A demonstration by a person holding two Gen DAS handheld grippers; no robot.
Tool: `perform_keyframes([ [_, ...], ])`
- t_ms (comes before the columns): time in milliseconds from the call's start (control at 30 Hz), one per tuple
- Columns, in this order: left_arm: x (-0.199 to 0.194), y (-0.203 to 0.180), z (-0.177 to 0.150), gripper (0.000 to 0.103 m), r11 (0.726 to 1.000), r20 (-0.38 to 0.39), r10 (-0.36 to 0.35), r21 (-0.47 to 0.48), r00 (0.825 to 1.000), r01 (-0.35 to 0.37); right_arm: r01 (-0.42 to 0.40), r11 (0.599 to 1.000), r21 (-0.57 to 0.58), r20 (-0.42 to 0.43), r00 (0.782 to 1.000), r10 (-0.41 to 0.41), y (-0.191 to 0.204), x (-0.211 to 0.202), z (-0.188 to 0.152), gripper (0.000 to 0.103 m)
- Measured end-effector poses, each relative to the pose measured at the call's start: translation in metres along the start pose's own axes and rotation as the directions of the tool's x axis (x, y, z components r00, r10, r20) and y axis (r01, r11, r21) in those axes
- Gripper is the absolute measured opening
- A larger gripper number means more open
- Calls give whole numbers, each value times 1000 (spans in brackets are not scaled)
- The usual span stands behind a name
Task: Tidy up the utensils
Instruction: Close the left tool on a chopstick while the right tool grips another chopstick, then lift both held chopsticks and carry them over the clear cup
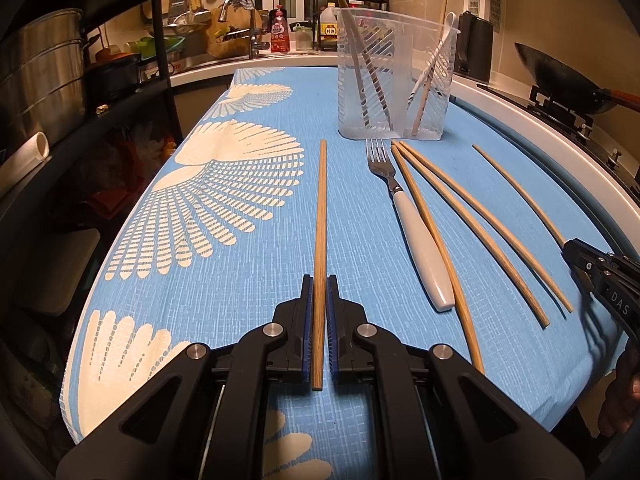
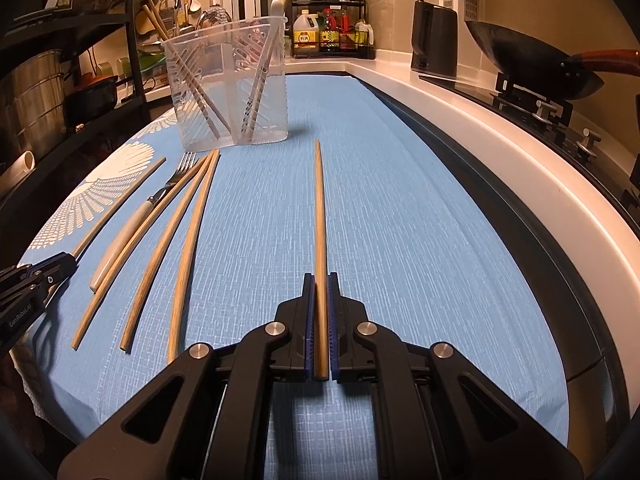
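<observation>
I have both tongs working at once. My left tongs (image 1: pixel 320 280) are closed on a chopstick (image 1: pixel 319 240), its blue pads pressed against the shaft near the thick end, and my right tongs (image 2: pixel 320 278) are clamped the same way on a second chopstick (image 2: pixel 319 220). Each stick runs straight out along the fingers, long axis pointing away from me toward the far end of the table (image 1: pixel 248 288), so the tips lead and the butts sit back between the pads. I cannot tell whether either stick is lifted off the cloth or just resting on it.

The clear utensil holder (image 1: pixel 396 76) stands near the far end of the table, already holding a few chopsticks and a white-handled piece. From my left tongs it lies ahead and a little to the right; from my right tongs it lies ahead and off to the left. Neither side is clearly nearer.

Between my two tongs, three loose chopsticks (image 1: pixel 472 224) and a fork (image 1: pixel 404 220) with a white handle lie on the cloth, also pointing roughly at the holder.

My judgement: each held stick needs tipping upright over the holder's rim before release, and the two tongs could crowd each other there.
</observation>
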State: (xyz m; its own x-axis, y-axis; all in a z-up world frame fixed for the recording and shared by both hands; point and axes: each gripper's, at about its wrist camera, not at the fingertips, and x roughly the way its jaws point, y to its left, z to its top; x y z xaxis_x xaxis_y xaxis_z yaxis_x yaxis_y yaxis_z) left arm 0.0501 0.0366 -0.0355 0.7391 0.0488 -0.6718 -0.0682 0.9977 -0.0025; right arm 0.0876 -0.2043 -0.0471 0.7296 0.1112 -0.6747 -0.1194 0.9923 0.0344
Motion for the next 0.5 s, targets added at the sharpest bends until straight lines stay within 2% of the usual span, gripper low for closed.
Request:
perform_keyframes([
  [500, -33, 3, 10, 6, 1000, 122, 2, 10, 993, -3, 7, 1000, -26, 77, 997, -5, 8, -41, 18, 6],
])
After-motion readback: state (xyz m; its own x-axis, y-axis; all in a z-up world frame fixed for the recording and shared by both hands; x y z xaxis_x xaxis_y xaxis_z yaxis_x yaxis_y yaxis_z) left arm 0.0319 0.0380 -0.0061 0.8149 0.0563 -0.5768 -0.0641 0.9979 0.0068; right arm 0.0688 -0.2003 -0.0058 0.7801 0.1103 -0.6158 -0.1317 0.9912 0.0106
